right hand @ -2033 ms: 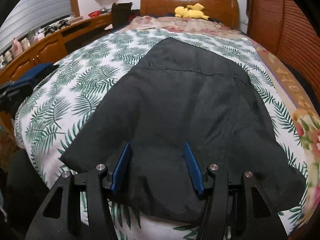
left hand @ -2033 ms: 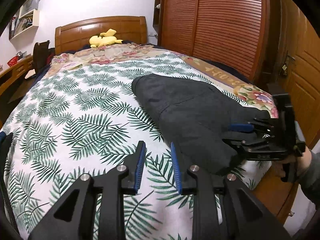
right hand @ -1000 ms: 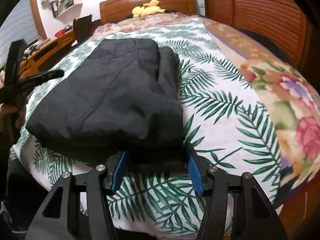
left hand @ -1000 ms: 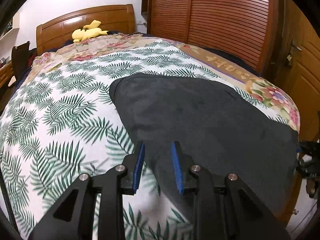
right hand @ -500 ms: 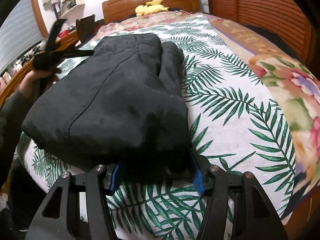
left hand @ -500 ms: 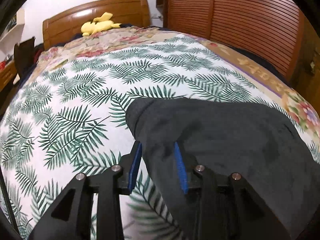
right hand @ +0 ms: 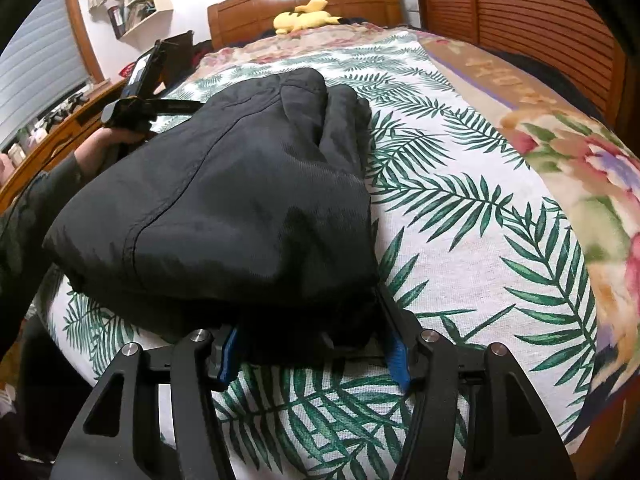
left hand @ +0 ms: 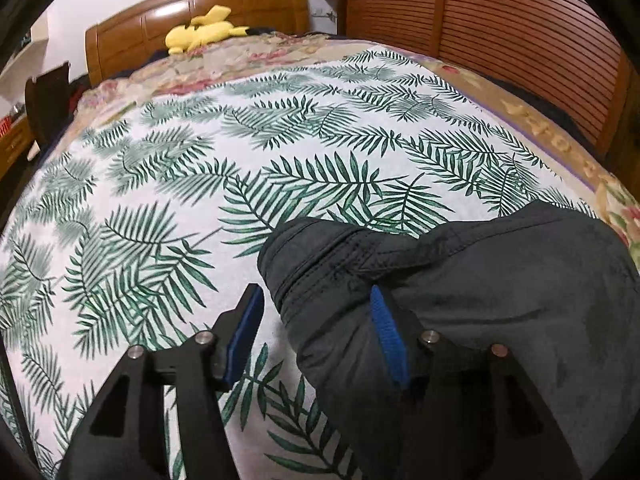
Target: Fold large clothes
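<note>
Here the dark garment (right hand: 224, 200) lies folded into a thick bundle on the bed (left hand: 160, 200), over the palm-leaf sheet, near the foot edge and well apart from the yellow plush toy (left hand: 204, 28) by the headboard. The left hand-held gripper (left hand: 316, 332) has just been opening: its jaws stand apart, straddling the stitched corner of the garment, with the left pad over bare sheet and the right pad resting on the cloth, neither pressing it. The right hand-held gripper (right hand: 312, 354) sits at the opposite near edge of the bundle, jaws apart with a fat roll of fabric filling the space between them; the cloth hides the pads, so I cannot tell whether they pinch it or merely flank it. The step in hand looks like taking hold of both ends for the next fold or a squaring-up. To do that well, the left one should probably slide further under the seam, so that all layers enter the jaws, then close firmly. Both ends would best be raised together and kept level, or the inner layers may slip and the bundle spill open.
</note>
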A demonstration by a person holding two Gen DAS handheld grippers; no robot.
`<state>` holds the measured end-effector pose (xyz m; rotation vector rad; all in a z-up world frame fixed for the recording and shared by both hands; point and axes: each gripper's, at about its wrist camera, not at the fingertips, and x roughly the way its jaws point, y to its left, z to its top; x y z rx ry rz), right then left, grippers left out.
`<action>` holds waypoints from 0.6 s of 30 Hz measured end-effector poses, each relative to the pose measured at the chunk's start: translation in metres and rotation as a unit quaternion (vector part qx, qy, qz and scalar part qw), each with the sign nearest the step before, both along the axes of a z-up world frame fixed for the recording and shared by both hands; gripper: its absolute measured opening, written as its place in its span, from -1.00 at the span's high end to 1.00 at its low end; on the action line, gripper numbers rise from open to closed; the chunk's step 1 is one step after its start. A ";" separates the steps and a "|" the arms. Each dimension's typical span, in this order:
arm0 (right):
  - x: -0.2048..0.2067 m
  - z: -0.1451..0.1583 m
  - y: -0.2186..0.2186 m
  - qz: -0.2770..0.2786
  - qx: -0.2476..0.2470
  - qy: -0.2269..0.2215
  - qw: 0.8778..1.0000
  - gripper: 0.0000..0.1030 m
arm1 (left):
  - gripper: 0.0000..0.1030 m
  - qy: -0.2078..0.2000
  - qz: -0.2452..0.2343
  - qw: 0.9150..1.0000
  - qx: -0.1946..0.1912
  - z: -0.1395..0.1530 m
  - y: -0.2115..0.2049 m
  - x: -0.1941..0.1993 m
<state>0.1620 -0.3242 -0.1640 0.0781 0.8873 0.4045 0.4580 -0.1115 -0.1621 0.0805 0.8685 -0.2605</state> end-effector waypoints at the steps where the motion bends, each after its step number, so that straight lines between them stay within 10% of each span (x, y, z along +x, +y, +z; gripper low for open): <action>1: 0.001 0.000 0.000 -0.001 0.001 0.000 1.000 -0.13 | -0.07 0.001 0.001 1.000 -0.002 0.000 0.000 -0.001; 8: 0.003 0.002 0.002 -0.001 0.007 0.005 1.000 -0.13 | 0.15 0.006 0.000 1.000 -0.014 0.001 -0.004 -0.003; 13: 0.005 0.007 0.004 0.011 0.029 0.000 1.000 0.62 | 0.66 -0.001 -0.017 1.000 -0.016 0.007 -0.004 -0.007; 18: 0.005 0.019 0.008 0.023 0.023 -0.021 0.999 0.82 | 0.75 -0.067 -0.033 0.997 0.004 0.042 -0.014 -0.034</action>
